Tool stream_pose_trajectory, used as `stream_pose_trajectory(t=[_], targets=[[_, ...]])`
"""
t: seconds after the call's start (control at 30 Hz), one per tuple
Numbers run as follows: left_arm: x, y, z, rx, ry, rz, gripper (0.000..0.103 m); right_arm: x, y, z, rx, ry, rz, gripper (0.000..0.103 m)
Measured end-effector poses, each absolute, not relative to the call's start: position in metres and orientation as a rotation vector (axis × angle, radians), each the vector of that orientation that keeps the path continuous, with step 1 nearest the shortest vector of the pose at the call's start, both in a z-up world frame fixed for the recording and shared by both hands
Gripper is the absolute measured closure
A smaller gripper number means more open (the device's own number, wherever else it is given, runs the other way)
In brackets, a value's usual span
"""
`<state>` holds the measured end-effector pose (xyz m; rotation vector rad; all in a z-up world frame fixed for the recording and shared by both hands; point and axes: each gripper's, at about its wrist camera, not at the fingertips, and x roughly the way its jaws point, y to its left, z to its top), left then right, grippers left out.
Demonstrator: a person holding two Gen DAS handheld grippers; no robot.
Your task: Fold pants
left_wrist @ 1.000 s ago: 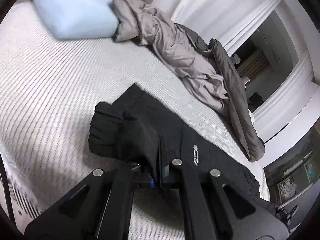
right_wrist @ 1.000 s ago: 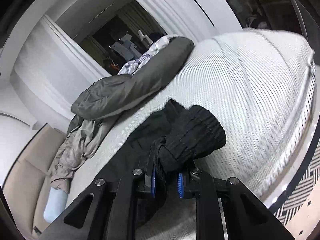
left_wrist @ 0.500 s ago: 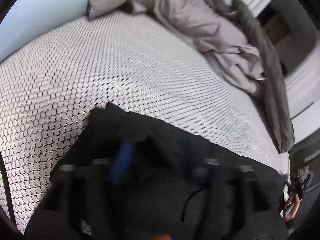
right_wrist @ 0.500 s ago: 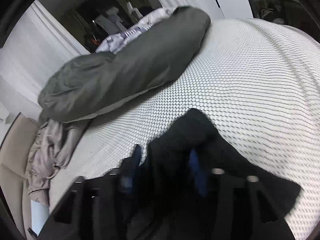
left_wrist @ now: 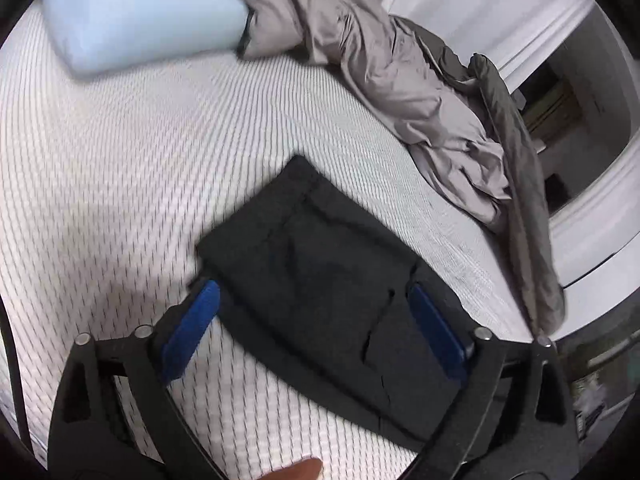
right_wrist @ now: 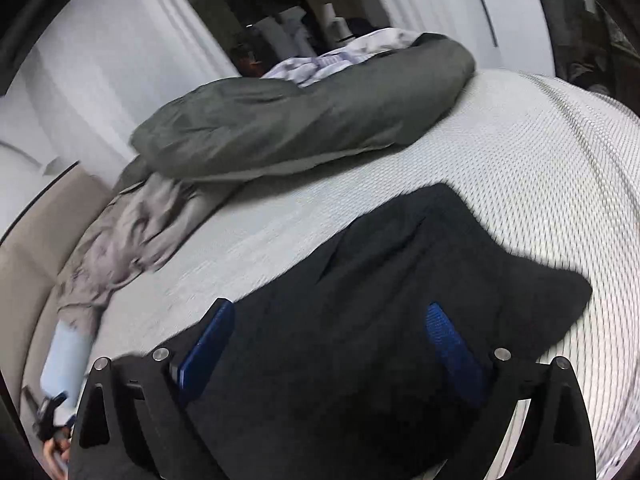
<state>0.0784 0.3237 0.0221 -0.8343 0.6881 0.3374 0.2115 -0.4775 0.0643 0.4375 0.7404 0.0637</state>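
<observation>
The black pants [left_wrist: 320,276] lie folded flat on the white mattress [left_wrist: 120,168]. My left gripper [left_wrist: 314,312] is open and empty, its blue-padded fingers [left_wrist: 192,328] spread above the near part of the fold. In the right wrist view the same black pants [right_wrist: 392,300] lie flat under my right gripper [right_wrist: 328,336], which is open and empty, with its blue pads [right_wrist: 448,344] held wide over the cloth.
A light blue pillow [left_wrist: 140,12] lies at the head of the bed. A crumpled beige sheet [left_wrist: 392,64] and a dark grey-green duvet [right_wrist: 304,124] are heaped along the far side. The bed's edge [left_wrist: 580,272] runs at the right.
Both grippers were shut on the pants' cuff ends a second ago. They carried them over, opened and let go; the pants now lie folded flat.
</observation>
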Motion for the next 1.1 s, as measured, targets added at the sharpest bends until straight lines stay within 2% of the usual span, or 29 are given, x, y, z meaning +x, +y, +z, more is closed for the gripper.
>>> stream_pose_trajectory(t=[0.13, 0.27, 0.37, 0.4, 0.47, 0.7, 0.93, 1.1], targets=[[0.061, 0.310, -0.009, -0.901, 0.723, 0.300, 0.018, 0.171, -0.469, 0.059, 0.525, 0.714, 0.118, 0.003], [0.075, 0.304, -0.025, -0.914, 0.735, 0.276, 0.030, 0.141, -0.467, 0.041, 0.600, 0.672, 0.181, 0.003], [0.074, 0.302, -0.030, -0.918, 0.676, 0.322, 0.056, 0.146, -0.468, 0.031, 0.565, 0.689, 0.188, 0.003], [0.073, 0.301, -0.030, -0.907, 0.662, 0.329, 0.071, 0.145, -0.470, 0.028, 0.564, 0.691, 0.191, 0.003], [0.071, 0.294, -0.027, -0.810, 0.676, 0.361, 0.094, 0.146, -0.473, 0.024, 0.567, 0.696, 0.185, 0.003], [0.054, 0.302, -0.029, -0.748, 0.717, 0.389, 0.096, 0.145, -0.480, 0.026, 0.530, 0.682, 0.145, 0.003], [0.036, 0.285, 0.000, -0.737, 0.622, 0.336, 0.096, 0.144, -0.469, 0.022, 0.491, 0.709, 0.161, 0.003], [0.046, 0.267, 0.003, -0.734, 0.635, 0.261, 0.096, 0.139, -0.469, 0.019, 0.462, 0.715, 0.169, 0.003]])
